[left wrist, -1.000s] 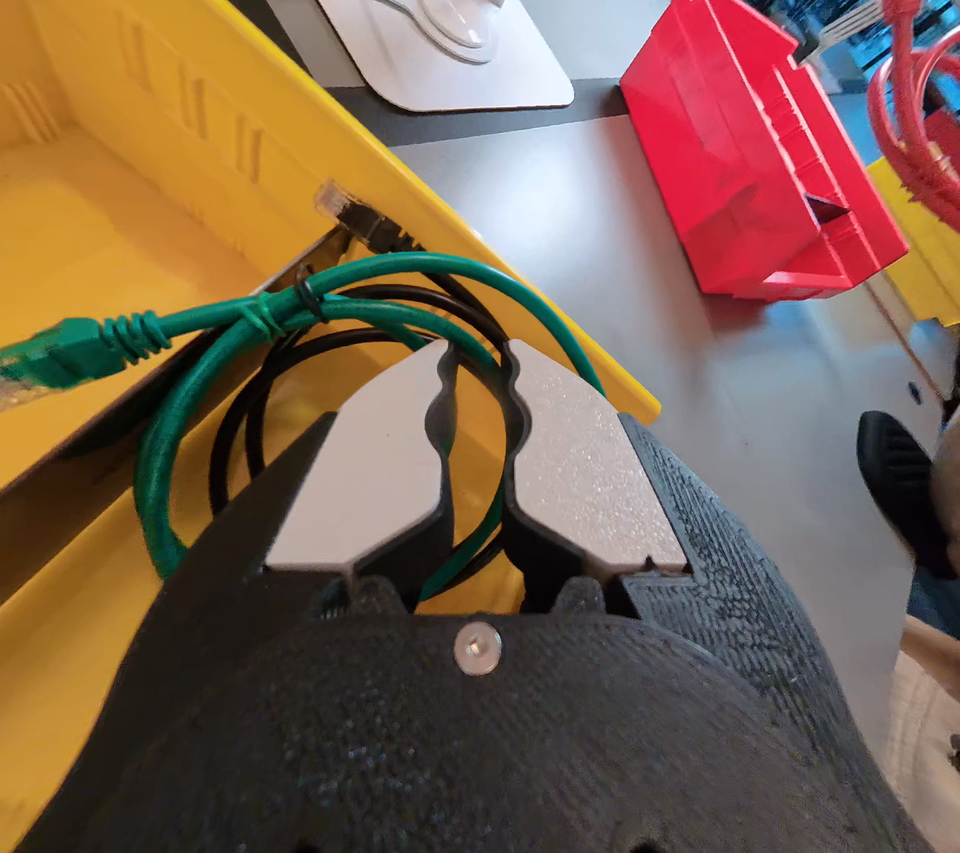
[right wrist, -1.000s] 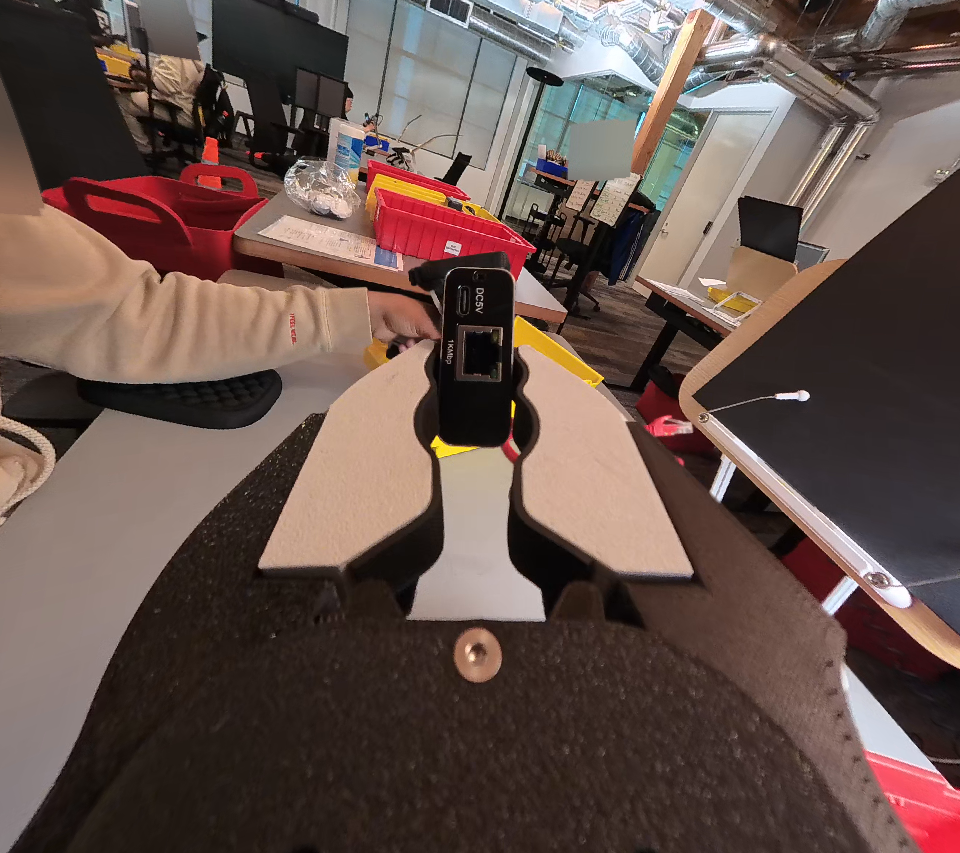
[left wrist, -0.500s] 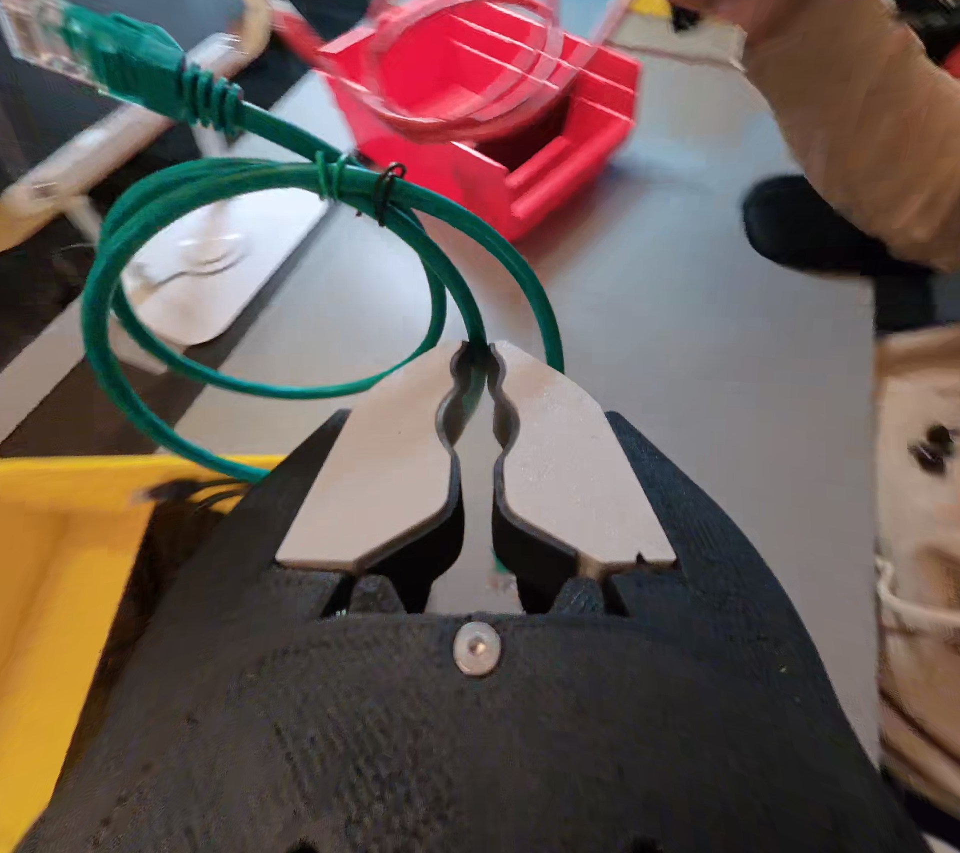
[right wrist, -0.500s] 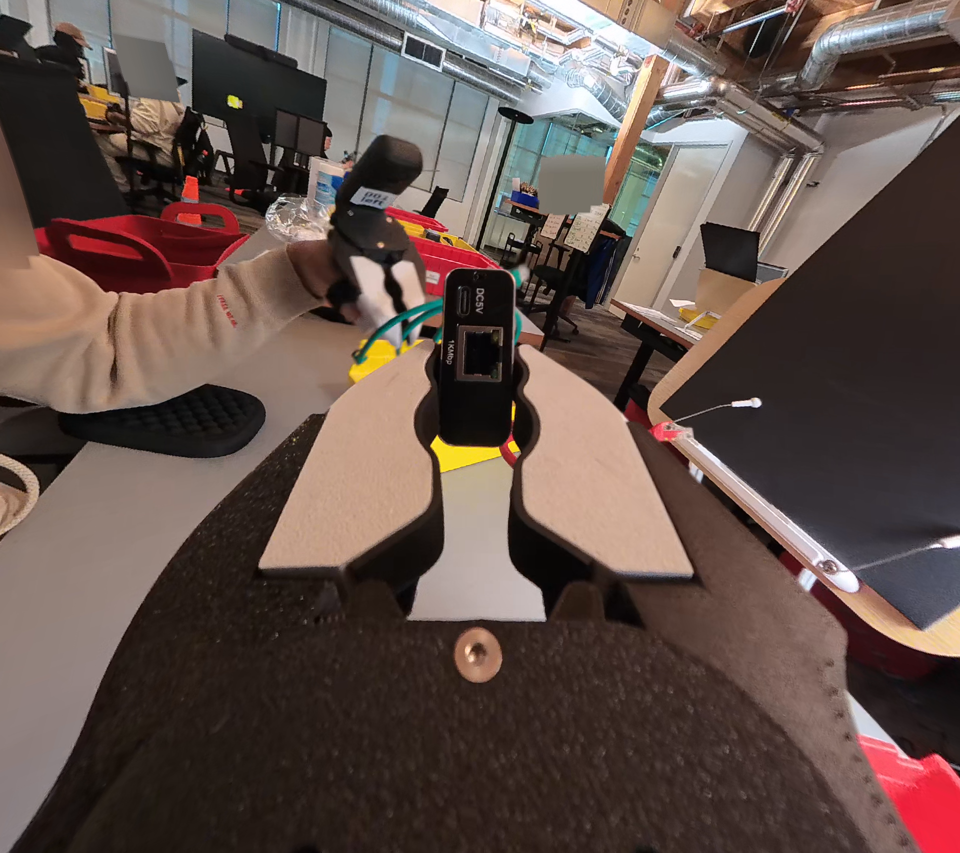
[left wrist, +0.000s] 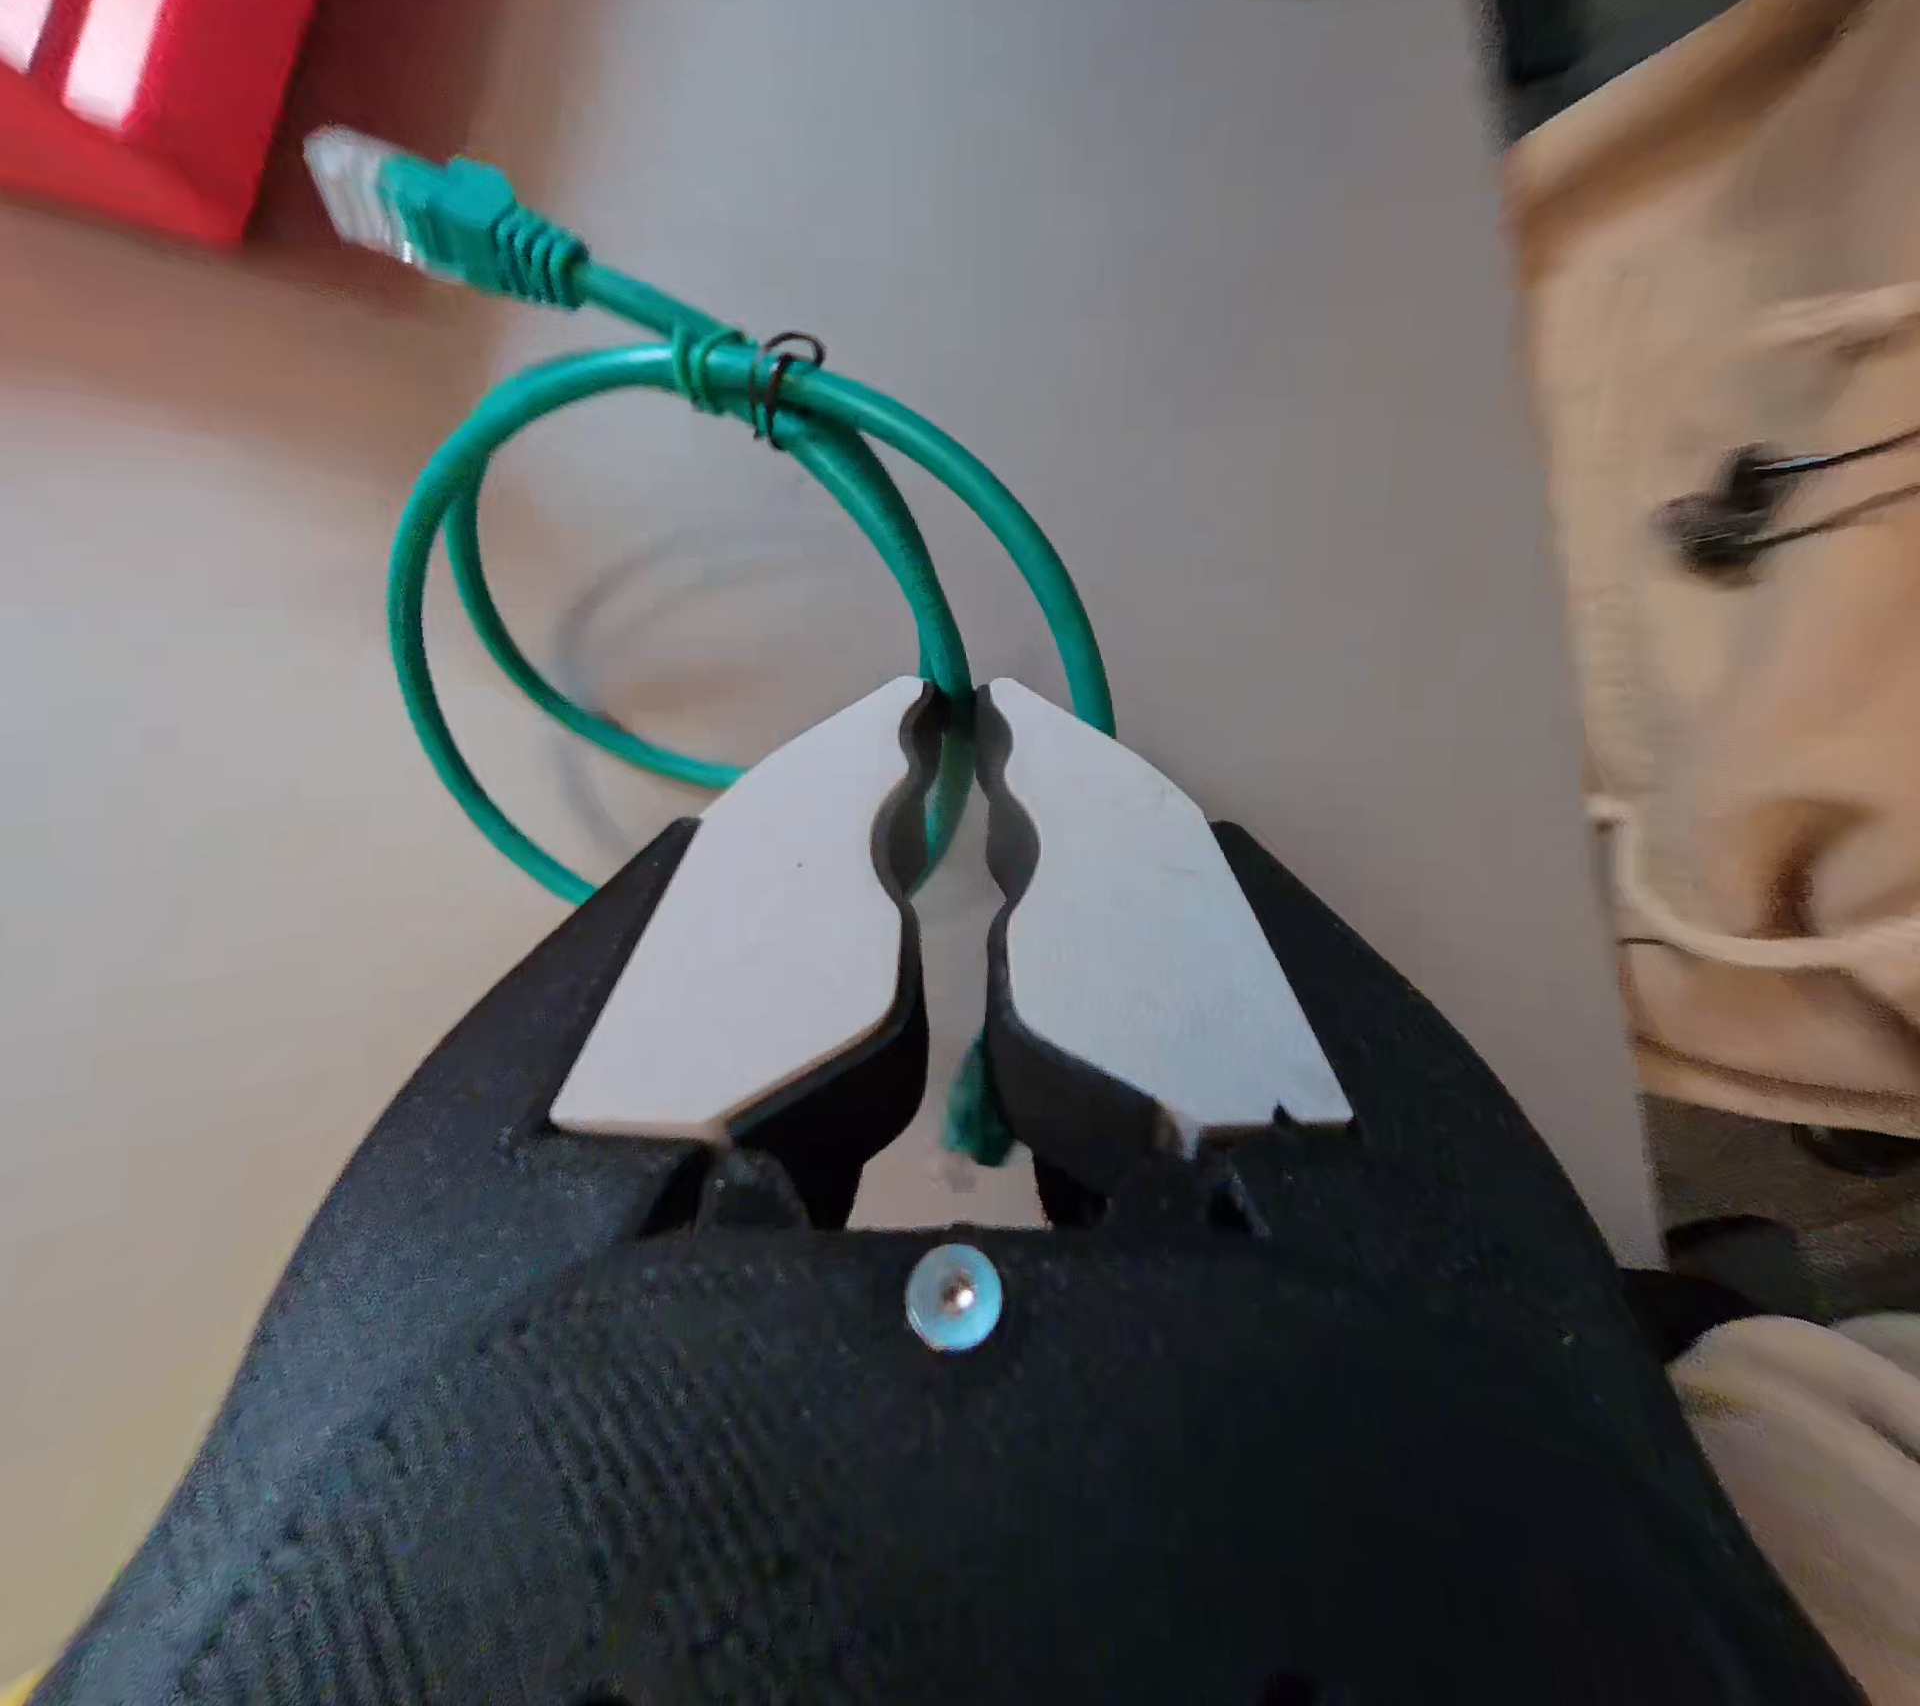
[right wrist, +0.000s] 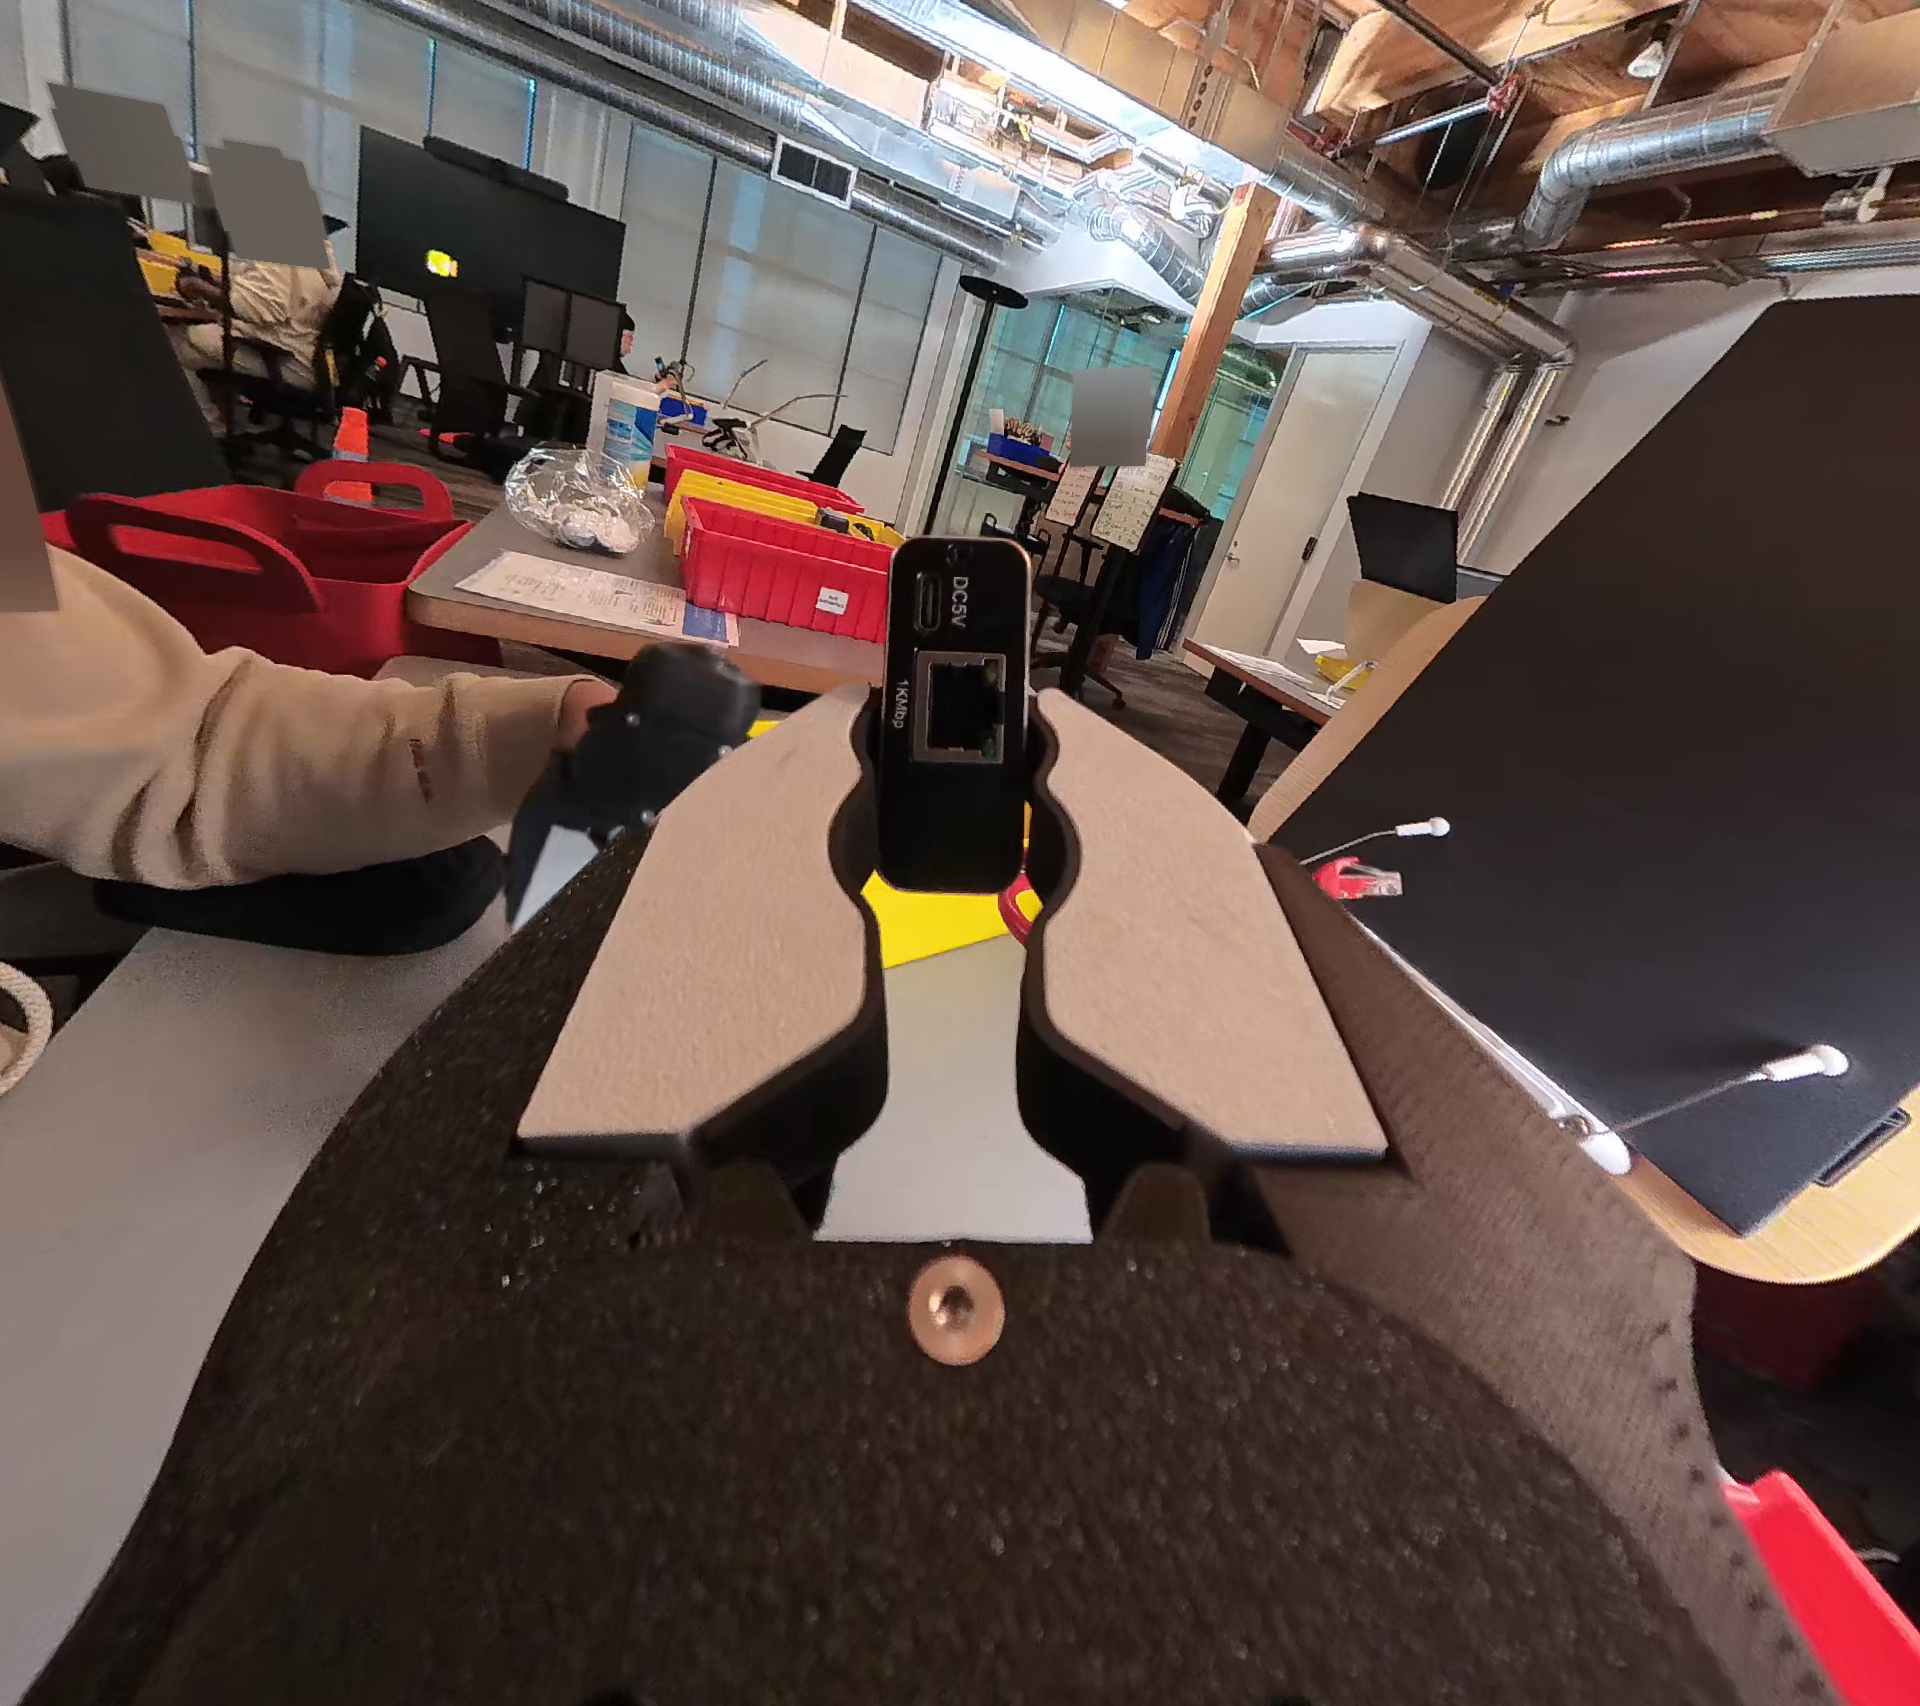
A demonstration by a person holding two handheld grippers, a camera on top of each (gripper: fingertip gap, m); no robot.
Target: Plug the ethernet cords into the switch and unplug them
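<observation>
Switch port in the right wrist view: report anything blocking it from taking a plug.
Nothing visible blocks the port: it faces the camera, empty, on the black switch clamped in the right gripper.

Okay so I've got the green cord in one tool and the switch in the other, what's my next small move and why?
Probably re-grip nearer the plug. The left tool pinches the green cord mid-loop, so the plug dangles away, while the right tool holds the switch with its port empty.
</observation>
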